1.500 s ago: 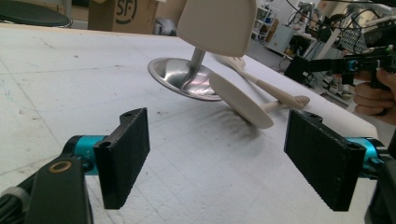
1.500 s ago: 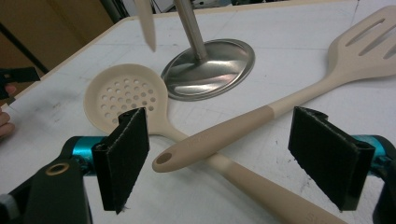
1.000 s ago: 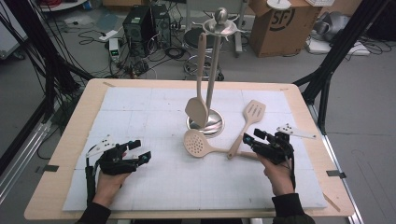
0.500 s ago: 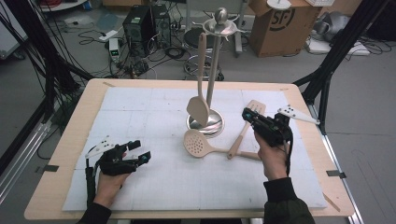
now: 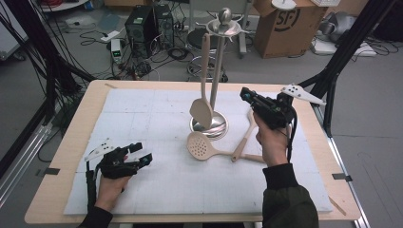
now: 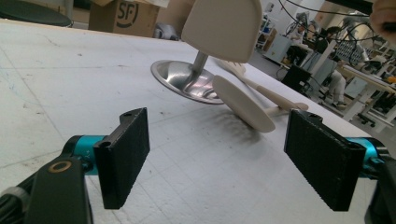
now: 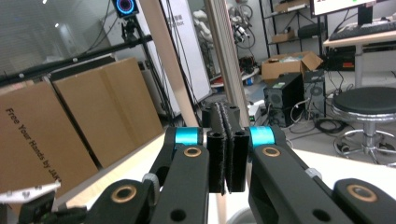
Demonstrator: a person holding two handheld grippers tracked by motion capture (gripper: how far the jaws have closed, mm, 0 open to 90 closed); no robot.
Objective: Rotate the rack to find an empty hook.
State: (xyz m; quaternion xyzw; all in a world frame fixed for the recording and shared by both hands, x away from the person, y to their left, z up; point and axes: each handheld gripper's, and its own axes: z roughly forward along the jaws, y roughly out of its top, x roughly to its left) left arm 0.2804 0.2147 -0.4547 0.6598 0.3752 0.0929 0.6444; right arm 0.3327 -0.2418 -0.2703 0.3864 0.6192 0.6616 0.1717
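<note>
Pressing flat against each other, the jaws of the right gripper (image 5: 245, 94) have just been closing, and the right gripper view shows nothing between the pads (image 7: 226, 140). That gripper is held up off the desk (image 5: 66, 152), pointing toward the utensil stand (image 5: 215, 71), whose pole and a hanging wooden handle rise just beyond the jaws in the right gripper view. Just below and beside the right hand (image 5: 272, 142) lies the slotted turner (image 5: 244, 137), flat on the white mat (image 5: 166, 185), its handle end crossing the handle of the skimmer (image 5: 202, 146). The skimmer's round perforated head rests right in front of the stand's shiny metal base (image 5: 211, 127), touching or nearly touching it. A solid spatula (image 5: 203, 102) hangs from the stand's top ring, its blade just above the base.

Across the mat, the left gripper (image 5: 140, 153) rests low near the front left, its jaws spread wide with only bare mat between them. In the left gripper view the pads (image 6: 125, 154) frame the stand's base (image 6: 184, 81), the hanging spatula blade (image 6: 222, 28) and the skimmer head (image 6: 243, 102), all well apart from that gripper. The left hand (image 5: 111, 185) lies on the mat behind it.

Beyond the desk stand a cardboard box (image 5: 280, 26), a round stool (image 5: 199, 40) and a computer tower (image 5: 140, 23) among loose cables.
</note>
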